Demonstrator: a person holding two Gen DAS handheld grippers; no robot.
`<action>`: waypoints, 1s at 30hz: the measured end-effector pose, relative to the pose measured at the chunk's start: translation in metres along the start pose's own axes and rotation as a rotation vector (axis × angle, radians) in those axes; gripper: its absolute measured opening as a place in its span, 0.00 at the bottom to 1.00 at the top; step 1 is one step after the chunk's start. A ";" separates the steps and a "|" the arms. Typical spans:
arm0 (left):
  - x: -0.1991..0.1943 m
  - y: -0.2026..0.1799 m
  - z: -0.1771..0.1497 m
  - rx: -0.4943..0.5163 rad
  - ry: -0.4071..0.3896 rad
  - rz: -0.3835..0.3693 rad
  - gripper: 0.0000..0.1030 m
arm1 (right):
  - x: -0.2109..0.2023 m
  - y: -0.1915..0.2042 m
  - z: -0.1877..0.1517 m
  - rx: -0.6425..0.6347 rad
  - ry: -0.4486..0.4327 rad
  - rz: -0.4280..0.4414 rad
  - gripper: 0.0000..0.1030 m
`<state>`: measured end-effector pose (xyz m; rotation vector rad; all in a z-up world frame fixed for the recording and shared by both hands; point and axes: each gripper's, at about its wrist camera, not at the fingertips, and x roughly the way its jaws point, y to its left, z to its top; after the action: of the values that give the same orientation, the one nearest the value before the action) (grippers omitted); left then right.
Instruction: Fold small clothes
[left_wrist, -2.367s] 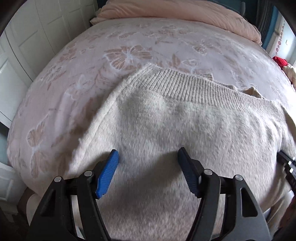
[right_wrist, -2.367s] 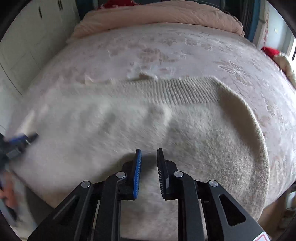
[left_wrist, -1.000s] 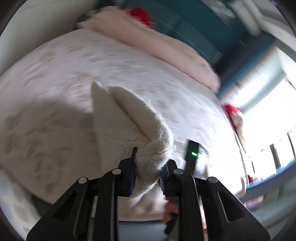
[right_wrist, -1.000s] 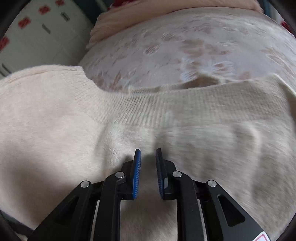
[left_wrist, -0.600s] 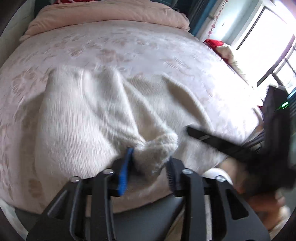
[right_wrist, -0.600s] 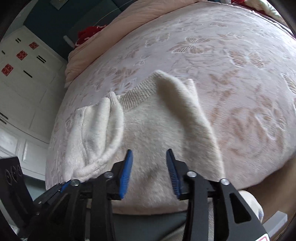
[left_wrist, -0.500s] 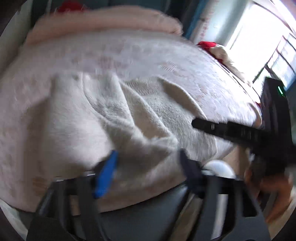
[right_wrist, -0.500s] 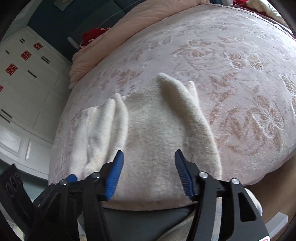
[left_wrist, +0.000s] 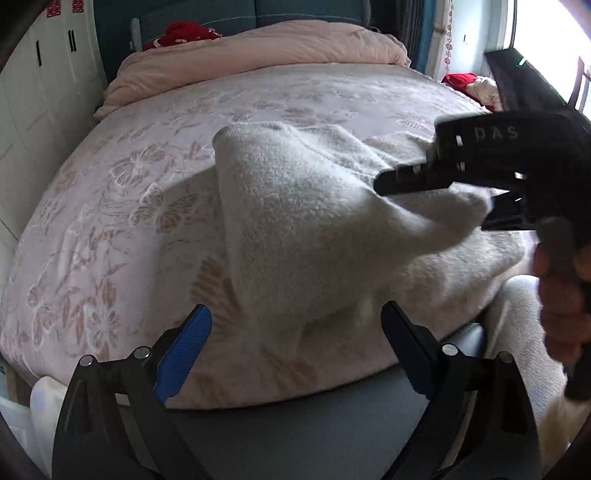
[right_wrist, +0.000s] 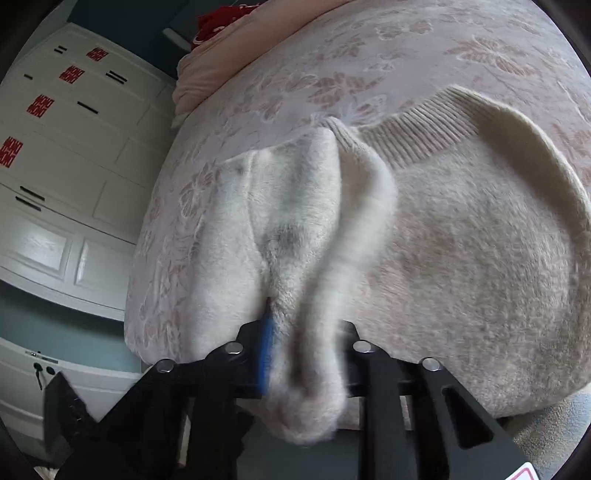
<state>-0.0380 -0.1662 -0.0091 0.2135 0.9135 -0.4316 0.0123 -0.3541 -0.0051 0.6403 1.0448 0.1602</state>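
A fluffy cream sweater (left_wrist: 317, 221) lies on the pink flowered bedspread (left_wrist: 129, 192) near the bed's front edge. My left gripper (left_wrist: 295, 347) is open and empty, just in front of the sweater's lower edge. My right gripper (right_wrist: 303, 354) is shut on a bunched fold of the sweater (right_wrist: 306, 258) and lifts it off the bed; from the left wrist view it (left_wrist: 461, 173) shows at the right, pulling the fabric up into a ridge. The sweater's ribbed hem (right_wrist: 417, 125) lies at the far side.
A peach duvet (left_wrist: 258, 48) is piled at the head of the bed. White wardrobe doors (right_wrist: 62, 155) stand to the left. A red item (left_wrist: 458, 79) lies by the window at the right. The bed's front edge (left_wrist: 295, 391) is just under my left gripper.
My left gripper has let go of the sweater fold and opened wide. My right gripper has closed on that fold and now holds it raised.
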 end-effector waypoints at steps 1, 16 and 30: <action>0.005 0.002 0.001 -0.007 0.012 -0.021 0.66 | -0.010 0.008 -0.001 -0.019 -0.033 0.012 0.18; 0.030 -0.018 0.006 -0.068 0.152 -0.132 0.27 | -0.072 -0.128 -0.041 0.143 -0.108 -0.180 0.26; -0.042 -0.014 0.024 -0.092 0.001 -0.221 0.40 | -0.077 -0.082 0.035 -0.027 -0.175 -0.255 0.59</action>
<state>-0.0498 -0.1760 0.0390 0.0279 0.9597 -0.5918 -0.0117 -0.4664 0.0188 0.4830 0.9440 -0.1025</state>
